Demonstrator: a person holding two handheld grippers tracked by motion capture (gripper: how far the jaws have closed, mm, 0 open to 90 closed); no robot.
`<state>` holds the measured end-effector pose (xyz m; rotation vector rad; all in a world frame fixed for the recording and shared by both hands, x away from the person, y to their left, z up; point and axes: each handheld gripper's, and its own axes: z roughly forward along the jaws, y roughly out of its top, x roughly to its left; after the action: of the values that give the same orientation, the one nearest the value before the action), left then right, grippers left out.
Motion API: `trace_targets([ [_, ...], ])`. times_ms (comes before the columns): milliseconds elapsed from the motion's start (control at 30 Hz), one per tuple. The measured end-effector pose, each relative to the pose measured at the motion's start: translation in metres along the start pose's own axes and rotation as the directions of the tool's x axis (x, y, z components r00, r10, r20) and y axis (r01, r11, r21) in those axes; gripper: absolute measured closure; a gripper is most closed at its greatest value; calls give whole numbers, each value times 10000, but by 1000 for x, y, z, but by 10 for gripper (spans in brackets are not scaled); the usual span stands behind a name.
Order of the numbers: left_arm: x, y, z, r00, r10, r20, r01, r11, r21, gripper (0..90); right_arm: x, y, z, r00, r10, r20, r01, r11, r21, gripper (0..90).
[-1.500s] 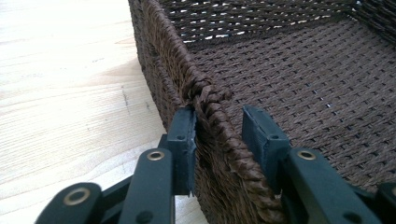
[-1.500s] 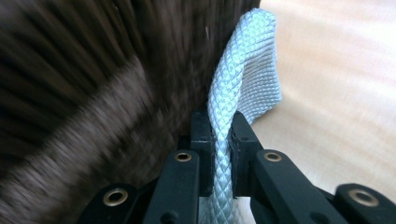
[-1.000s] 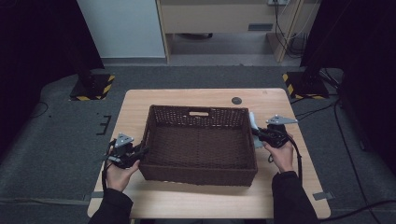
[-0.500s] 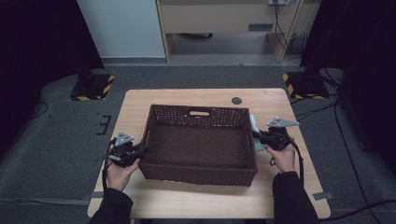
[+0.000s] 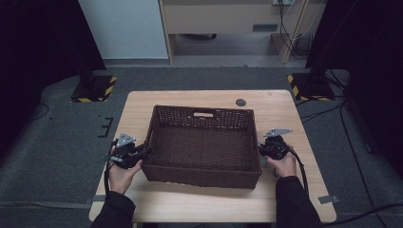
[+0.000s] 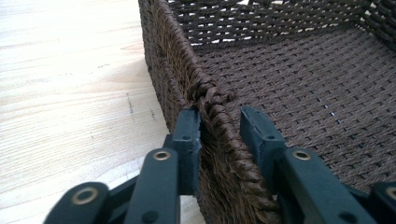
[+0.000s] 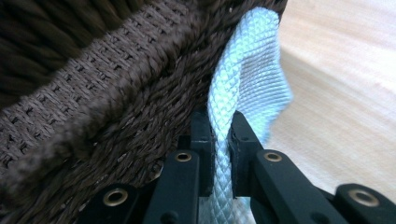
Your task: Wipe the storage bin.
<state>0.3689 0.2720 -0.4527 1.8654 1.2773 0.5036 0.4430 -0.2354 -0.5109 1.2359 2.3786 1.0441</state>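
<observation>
A dark brown wicker basket (image 5: 199, 175) stands on the wooden table (image 5: 285, 109). My left gripper (image 5: 145, 152) sits astride the basket's left wall (image 6: 173, 65). Its jaws have just been opening: the wall's rim is still between them, and the inner pad (image 6: 252, 133) stands off it. My right gripper (image 5: 261, 151) is at the basket's right wall (image 7: 116, 93). In the right gripper view that gripper (image 7: 219, 128) is shut on a white woven strap (image 7: 252, 74) that lies against the wall's outer side.
A small dark round disc (image 5: 241, 102) lies on the table behind the basket's right corner. The table's edges are close to both hands. A cable (image 5: 302, 166) trails from the right gripper. Grey carpet surrounds the table.
My right hand has sunk beside the basket, and the white strap that stood up above the rim has come down with it. The left hand has stayed at the left wall.
</observation>
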Motion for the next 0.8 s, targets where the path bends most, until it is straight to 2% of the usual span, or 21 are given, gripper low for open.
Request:
trace_targets([
  [67, 1, -1, 0, 10000, 19, -75, -20, 10000, -91, 589, 0, 3, -5, 10000, 0, 93, 2, 9997, -235, 839],
  [133, 1, -2, -2, 9999, 69, -73, -70, 9998, -178, 562, 1, 7, -17, 9998, 129, 120, -118, 9961, -871, 839],
  [200, 0, -2, -4, 9998, 187, -37, -187, 9996, -209, 546, 1, 12, -30, 9998, 138, 120, -116, 9859, -1671, 839],
  [233, 0, -2, -6, 9997, 250, -32, -251, 9995, -205, 535, 2, 15, -40, 9999, 118, 41, -106, 9774, -2111, 840],
  [333, -2, -2, -10, 9993, 364, -35, -365, 9990, -257, 530, 5, 18, -53, 9999, -69, -108, 38, 9655, -2603, 840],
  [467, -2, -3, -12, 9993, 357, 100, -355, 9991, -234, 546, 10, 12, -52, 9996, -248, -163, 210, 9787, -2042, 839],
  [500, -2, -4, -12, 9993, 357, 141, -354, 9992, -194, 577, 11, 6, -47, 9995, -213, -235, 171, 9861, -1654, 839],
  [600, -5, -6, -6, 9985, 531, 106, -533, 9985, 134, 606, 13, -1, -42, 9996, -102, -259, 66, 9909, -1346, 839],
  [667, -5, -6, -6, 9988, 478, 113, -479, 9988, 139, 616, 15, -7, -36, 9995, -111, -288, 84, 9955, -949, 839],
  [800, -8, -5, -6, 9988, 454, -192, -450, 9988, 197, 649, 19, -14, -23, 9997, -63, -237, 58, 9998, -197, 839],
])
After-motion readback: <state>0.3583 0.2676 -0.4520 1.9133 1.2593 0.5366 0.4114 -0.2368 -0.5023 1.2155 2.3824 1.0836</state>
